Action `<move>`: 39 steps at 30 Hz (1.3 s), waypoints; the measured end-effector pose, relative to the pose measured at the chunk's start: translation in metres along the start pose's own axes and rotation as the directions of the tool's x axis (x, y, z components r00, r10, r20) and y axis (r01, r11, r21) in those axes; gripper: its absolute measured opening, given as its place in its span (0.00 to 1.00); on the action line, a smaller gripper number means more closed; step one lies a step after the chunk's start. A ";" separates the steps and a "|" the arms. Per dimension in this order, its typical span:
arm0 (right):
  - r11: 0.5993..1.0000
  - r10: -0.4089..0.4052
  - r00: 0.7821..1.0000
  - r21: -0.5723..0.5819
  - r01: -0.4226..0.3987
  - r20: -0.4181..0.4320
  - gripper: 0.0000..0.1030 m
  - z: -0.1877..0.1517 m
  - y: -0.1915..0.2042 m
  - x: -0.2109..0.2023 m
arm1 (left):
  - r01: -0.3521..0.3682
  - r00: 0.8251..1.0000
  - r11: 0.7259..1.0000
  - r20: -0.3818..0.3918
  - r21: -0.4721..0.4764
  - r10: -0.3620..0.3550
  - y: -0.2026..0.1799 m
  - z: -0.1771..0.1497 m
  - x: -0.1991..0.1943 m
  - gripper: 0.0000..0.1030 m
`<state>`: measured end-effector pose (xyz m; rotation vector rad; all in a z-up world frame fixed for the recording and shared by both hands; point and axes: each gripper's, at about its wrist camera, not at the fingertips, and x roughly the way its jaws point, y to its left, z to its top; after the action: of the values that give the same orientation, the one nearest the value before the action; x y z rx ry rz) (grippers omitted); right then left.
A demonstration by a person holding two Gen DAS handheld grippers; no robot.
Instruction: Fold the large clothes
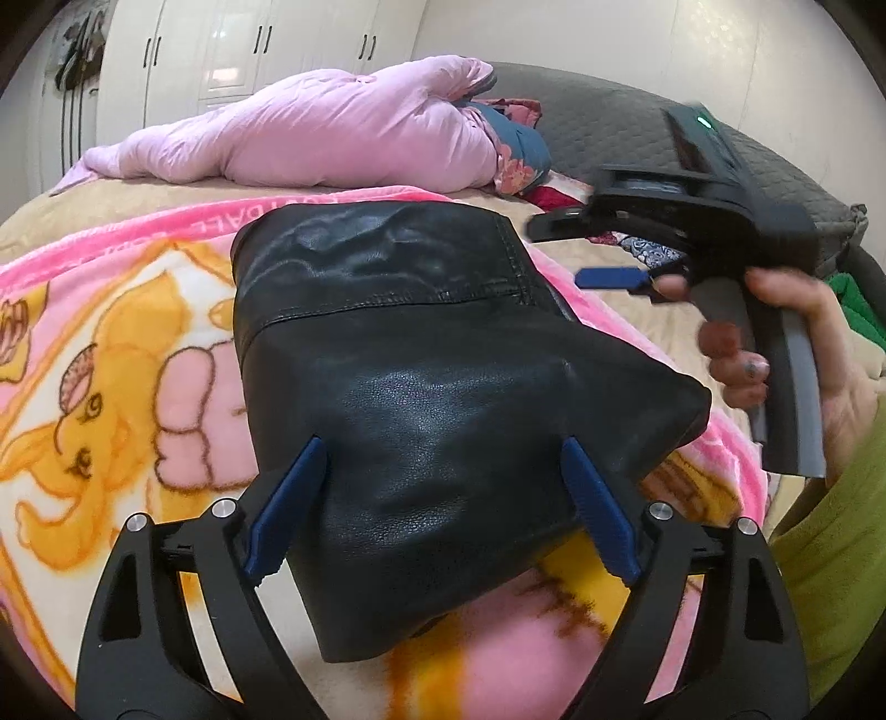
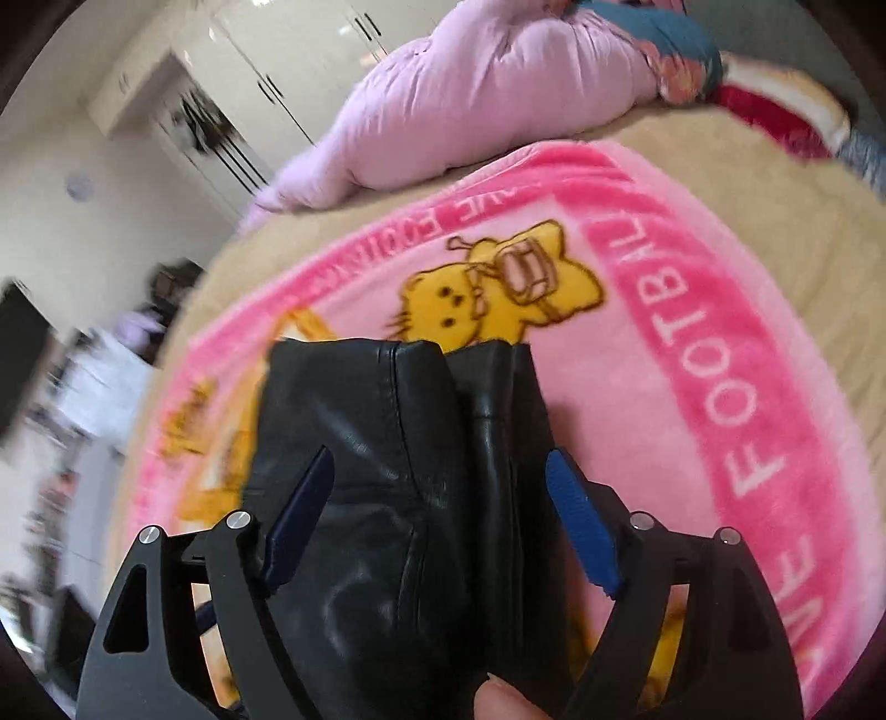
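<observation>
A black leather garment [image 1: 421, 354] lies folded into a thick bundle on a pink cartoon blanket [image 1: 111, 354] on the bed. My left gripper [image 1: 443, 459] is open, its blue pads on either side of the bundle's near end, just above it. My right gripper [image 1: 587, 255] shows in the left wrist view at the right, held in a hand above the bed beside the bundle, blurred. In the right wrist view the right gripper [image 2: 440, 471] is open, its fingers wide apart over the folded leather [image 2: 387, 471], with stacked edges showing.
A rolled pink quilt [image 1: 332, 127] lies across the far side of the bed, with a blue floral pillow [image 1: 520, 149] beside it. A dark grey padded headboard [image 1: 609, 116] stands at back right. White wardrobes [image 1: 249, 50] line the far wall. Green cloth [image 1: 853, 310] lies at right.
</observation>
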<state>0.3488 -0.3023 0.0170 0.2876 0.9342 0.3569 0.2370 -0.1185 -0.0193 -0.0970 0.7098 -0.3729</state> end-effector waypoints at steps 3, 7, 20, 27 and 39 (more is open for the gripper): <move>0.999 0.013 0.998 -0.044 -0.015 -0.054 0.45 0.001 0.020 0.017 | -0.001 1.000 1.000 -0.004 0.005 0.001 0.001 0.001 0.001 0.76; 0.993 -0.035 0.999 -0.115 0.032 -0.027 0.10 -0.005 0.037 0.026 | -0.019 1.000 1.000 -0.012 0.019 0.019 0.000 0.000 0.004 0.76; 0.999 0.042 0.992 0.013 -0.044 0.122 0.12 -0.017 -0.043 0.015 | 0.021 0.997 0.998 -0.070 -0.061 -0.026 0.023 0.012 0.024 0.77; 0.996 -0.028 0.988 0.086 0.015 0.153 0.39 -0.037 -0.060 0.023 | 0.072 0.993 0.992 -0.086 -0.106 -0.081 0.025 0.005 0.033 0.82; 0.999 -0.043 0.969 0.036 0.035 0.244 0.61 -0.084 -0.026 -0.044 | 0.041 0.997 0.998 -0.069 -0.050 -0.045 0.018 0.007 0.020 0.83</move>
<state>0.2606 -0.3374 -0.0081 0.3334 0.7023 0.2639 0.2609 -0.1096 -0.0300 -0.1462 0.7869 -0.4017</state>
